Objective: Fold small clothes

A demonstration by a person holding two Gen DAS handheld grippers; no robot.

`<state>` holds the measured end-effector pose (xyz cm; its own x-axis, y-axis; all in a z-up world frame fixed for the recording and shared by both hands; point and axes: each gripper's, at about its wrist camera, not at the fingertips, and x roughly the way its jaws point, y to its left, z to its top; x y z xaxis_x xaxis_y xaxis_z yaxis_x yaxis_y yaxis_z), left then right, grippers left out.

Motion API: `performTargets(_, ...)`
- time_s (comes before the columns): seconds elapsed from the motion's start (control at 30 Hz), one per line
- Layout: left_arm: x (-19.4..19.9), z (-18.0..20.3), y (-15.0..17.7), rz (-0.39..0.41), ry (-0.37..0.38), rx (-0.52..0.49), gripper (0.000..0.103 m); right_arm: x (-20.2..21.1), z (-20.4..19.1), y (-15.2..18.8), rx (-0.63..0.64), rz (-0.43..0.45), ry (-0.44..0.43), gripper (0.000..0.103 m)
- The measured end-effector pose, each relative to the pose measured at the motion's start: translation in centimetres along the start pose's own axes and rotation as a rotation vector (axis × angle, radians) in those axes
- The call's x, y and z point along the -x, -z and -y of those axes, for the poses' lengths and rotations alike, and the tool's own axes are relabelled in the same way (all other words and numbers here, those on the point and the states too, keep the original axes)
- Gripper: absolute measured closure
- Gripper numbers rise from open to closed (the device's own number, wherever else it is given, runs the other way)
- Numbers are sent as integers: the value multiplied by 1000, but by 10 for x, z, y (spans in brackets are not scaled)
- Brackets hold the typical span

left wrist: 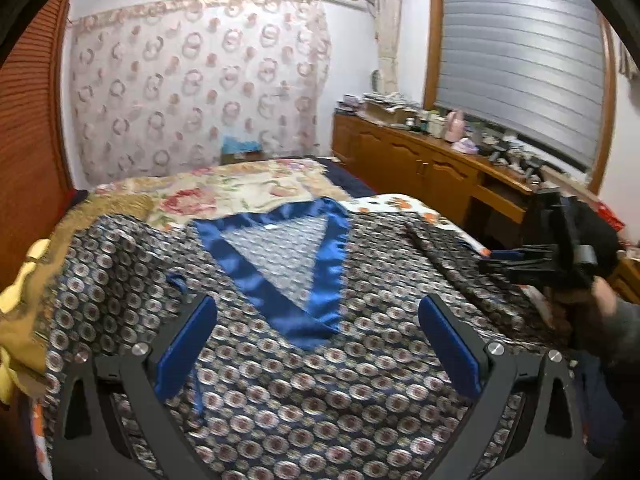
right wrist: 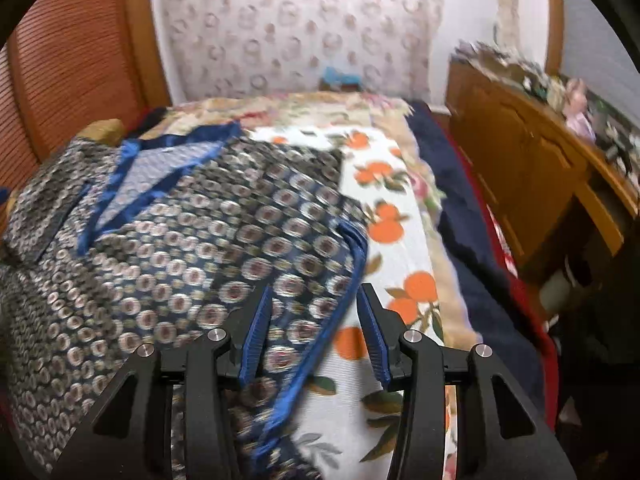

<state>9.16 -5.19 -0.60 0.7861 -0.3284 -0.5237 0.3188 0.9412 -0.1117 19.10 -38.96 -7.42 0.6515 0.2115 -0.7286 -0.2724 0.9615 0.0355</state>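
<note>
While the shirt (left wrist: 304,368) lies spread under me, no fold shows | left claw (left wrist: 316,344) wide open, empty | right claw (right wrist: 316,340) open over sleeve edge (right wrist: 340,288), not pinching | all folds left.

Both views are evenly and softly lit, with no hard shadows. Light seeps weakly through the closed blind (left wrist: 520,64); the satin collar (left wrist: 276,280) shows mild sheen. Fisheye distortion bends the cabinet (left wrist: 420,160) and wardrobe (left wrist: 28,128), and a black vignette fills the corners. The left wrist view is slightly soft, with patterned cloth smeared. The right wrist view is heavily motion-blurred, most on the robe (right wrist: 180,240) and far clutter.
</note>
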Motion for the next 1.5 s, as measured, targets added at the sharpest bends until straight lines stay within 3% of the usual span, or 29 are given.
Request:
performTargets(0.1,1,6,5,-9,40,-3,1,-10,8,2,-36,-24,-4,59)
performTargets(0.17,1,10,7,-12,41,-14,1,-13,10,3,-43,-34,-20,71)
performTargets(0.2,1,11,7,-12,41,-16,1,-12,9,2,-37,-31,-28,85)
performTargets(0.33,0,11,7,-15,43,-7,1,1,-4,-6,8,20,-77,98)
performTargets(0.6,1,-9,9,-5,24,33,1,20,-55,-32,108,91,-239,97)
performTargets(0.73,5,-25,7,7,4,56,1,19,-71,-39,160,103,-201,77)
performTargets(0.9,13,-49,7,22,-28,98,1,15,-55,-40,144,100,-141,70)
performTargets(1.1,14,-62,12,16,-57,134,1,-1,-30,-29,78,20,-73,70)
performTargets(1.3,9,-58,20,-12,-65,113,1,-16,-34,-12,79,-65,-80,70)
performTargets(1.43,5,-54,24,-27,-60,100,1,-24,-38,-10,91,-87,-102,95)
performTargets(1.5,4,-52,24,-31,-60,96,1,-22,-44,-14,98,-76,-136,98)
